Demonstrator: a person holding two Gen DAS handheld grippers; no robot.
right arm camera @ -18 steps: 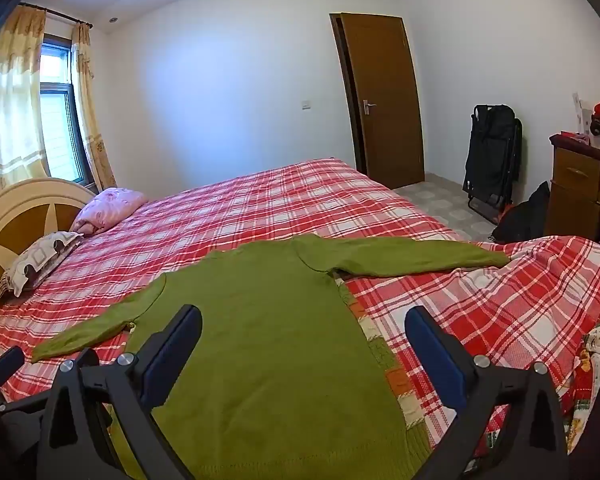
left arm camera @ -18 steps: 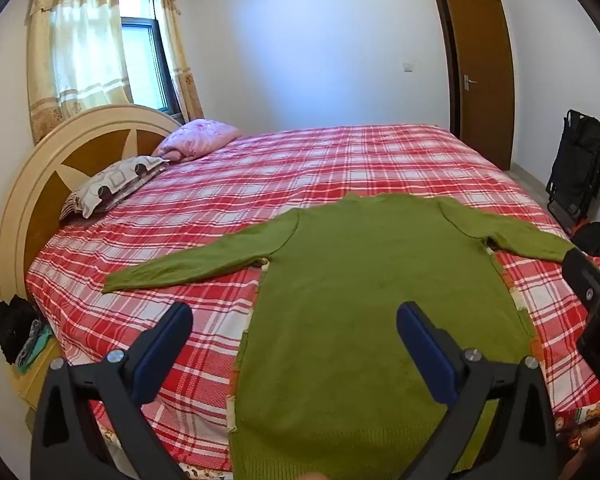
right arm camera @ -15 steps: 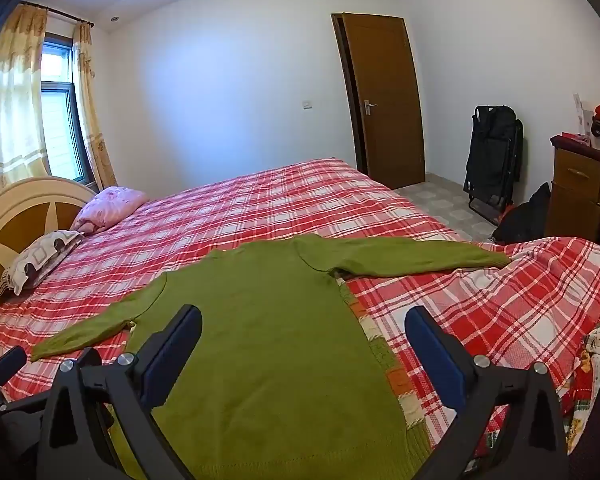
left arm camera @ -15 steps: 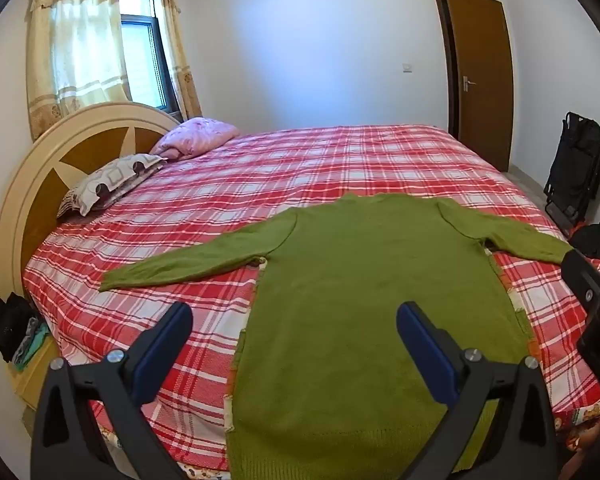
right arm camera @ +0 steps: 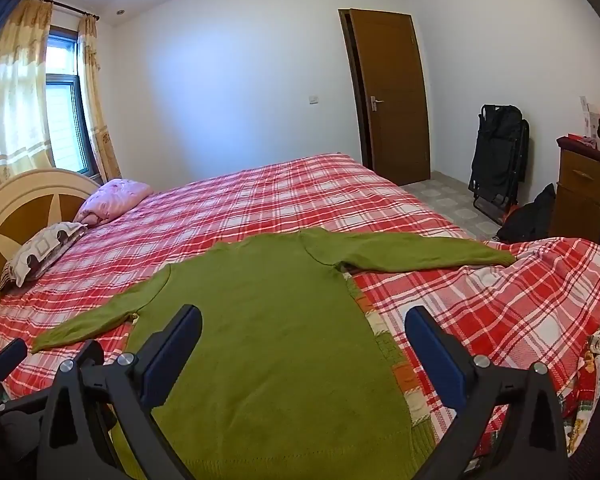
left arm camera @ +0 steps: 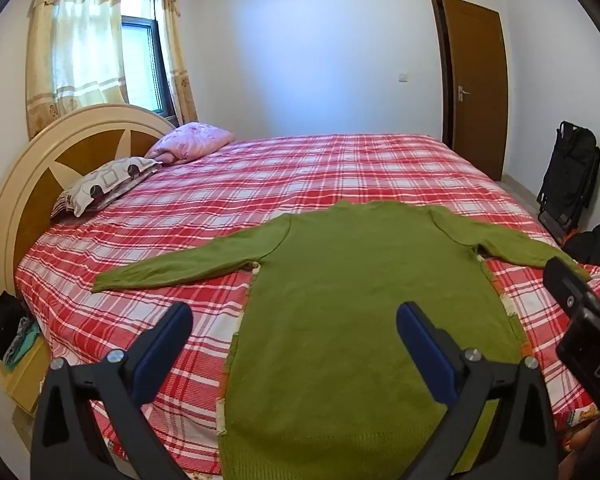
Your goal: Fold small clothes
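Sweater (left arm camera: 364,304) flat on bed (left arm camera: 300,172), both grippers' fingers spread – dresser (right arm camera: 584,192) only in right view

Sweater: green sweater (left arm camera: 360,312) flat on plaid bedspread (left arm camera: 300,176), sleeves spread.
Left gripper (left arm camera: 294,338): jaws wide apart above the hem.

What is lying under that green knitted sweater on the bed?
A patchwork-patterned edge peeks out beside the green knitted sweater, over the red plaid bedspread. The sweater hides the rest of it.
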